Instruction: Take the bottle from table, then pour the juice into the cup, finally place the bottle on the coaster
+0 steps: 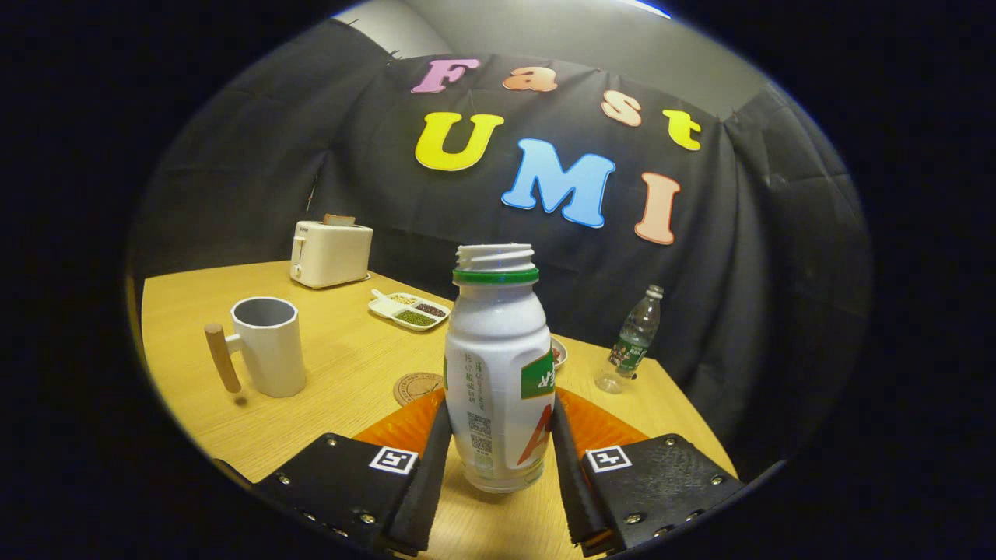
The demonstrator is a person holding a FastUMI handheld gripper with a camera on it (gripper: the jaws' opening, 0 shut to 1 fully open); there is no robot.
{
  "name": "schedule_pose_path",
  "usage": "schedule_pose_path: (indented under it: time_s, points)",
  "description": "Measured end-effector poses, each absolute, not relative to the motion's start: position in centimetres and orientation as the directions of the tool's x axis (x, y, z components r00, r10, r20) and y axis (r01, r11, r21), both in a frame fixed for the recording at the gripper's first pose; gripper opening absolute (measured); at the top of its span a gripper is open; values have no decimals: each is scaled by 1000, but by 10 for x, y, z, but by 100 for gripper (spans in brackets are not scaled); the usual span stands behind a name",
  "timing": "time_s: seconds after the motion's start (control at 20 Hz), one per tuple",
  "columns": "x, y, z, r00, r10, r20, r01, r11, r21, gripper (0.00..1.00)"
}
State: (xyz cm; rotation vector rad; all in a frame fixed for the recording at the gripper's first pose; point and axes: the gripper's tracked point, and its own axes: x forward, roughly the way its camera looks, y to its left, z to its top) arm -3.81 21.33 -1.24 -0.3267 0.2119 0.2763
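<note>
A white juice bottle (498,365) with a green neck ring and no cap stands upright between my fingers. My gripper (500,408) is shut on it, the black pads (436,455) pressing its lower body from both sides. Its base is just above or on the wooden table (350,365); I cannot tell which. A white faceted cup (268,346) with a wooden handle stands ahead to the left, empty as far as I can see. The round wooden coaster (416,386) lies flat just beyond my left finger, between cup and bottle.
An orange ribbed mat (603,426) lies behind the bottle. A small dish (559,351) peeks out past it. A clear water bottle (634,338) stands to the right near the table edge. A white toaster (331,253) and a compartment tray (410,309) sit further back.
</note>
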Motion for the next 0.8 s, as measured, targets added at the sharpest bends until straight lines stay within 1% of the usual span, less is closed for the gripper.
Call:
schedule_pose_path:
  time_s: [0.45,0.8]
  points:
    - [-28,244,16,963,197,-187,-267,802,-534,64]
    - [-21,269,27,976,181,-123,-212,636,-742,64]
